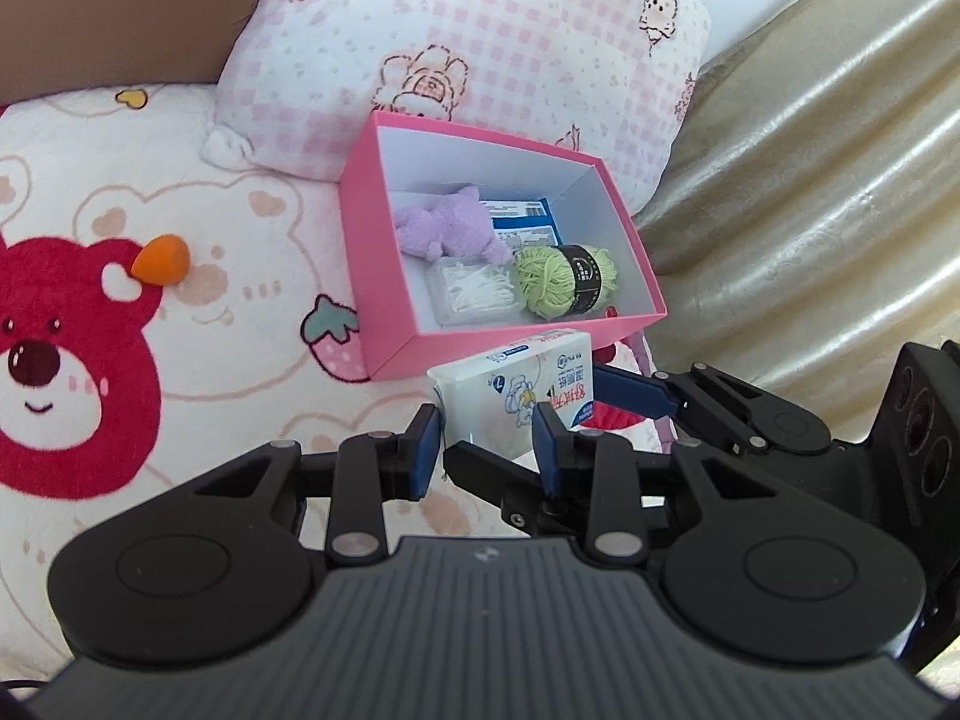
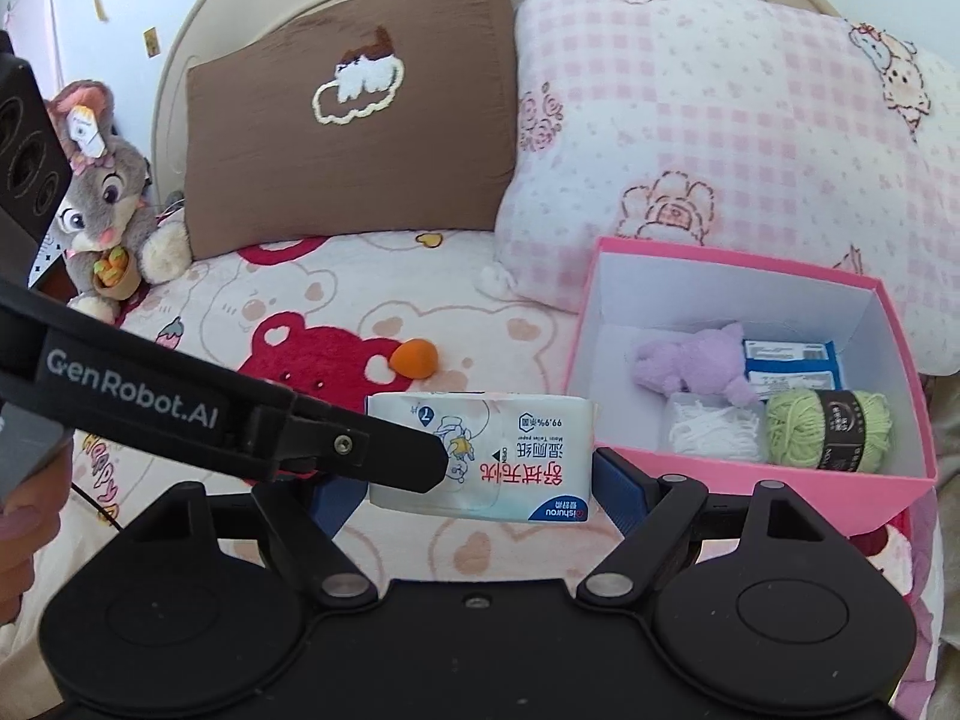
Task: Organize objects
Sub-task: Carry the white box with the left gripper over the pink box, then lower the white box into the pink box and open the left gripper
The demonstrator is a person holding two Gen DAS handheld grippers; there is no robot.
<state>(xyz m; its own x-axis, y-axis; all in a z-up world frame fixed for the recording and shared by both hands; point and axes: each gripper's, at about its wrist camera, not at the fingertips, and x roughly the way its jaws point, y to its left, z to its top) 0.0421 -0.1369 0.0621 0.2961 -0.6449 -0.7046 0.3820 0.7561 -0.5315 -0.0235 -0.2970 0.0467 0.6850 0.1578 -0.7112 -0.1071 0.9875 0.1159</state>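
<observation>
From the left wrist, the wipes pack sits lifted just near of the pink box, the left gripper seemingly pinching its near end. From the right wrist, the right gripper clamps the pack's long ends; the box lies right and farther, both claws tilted downward.

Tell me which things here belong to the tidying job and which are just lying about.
Job: white wet-wipe pack between both grippers; open pink cardboard box; loose orange teardrop sponge.
Lying about: brown cushion; pink checked pillow; grey plush bunny.
</observation>
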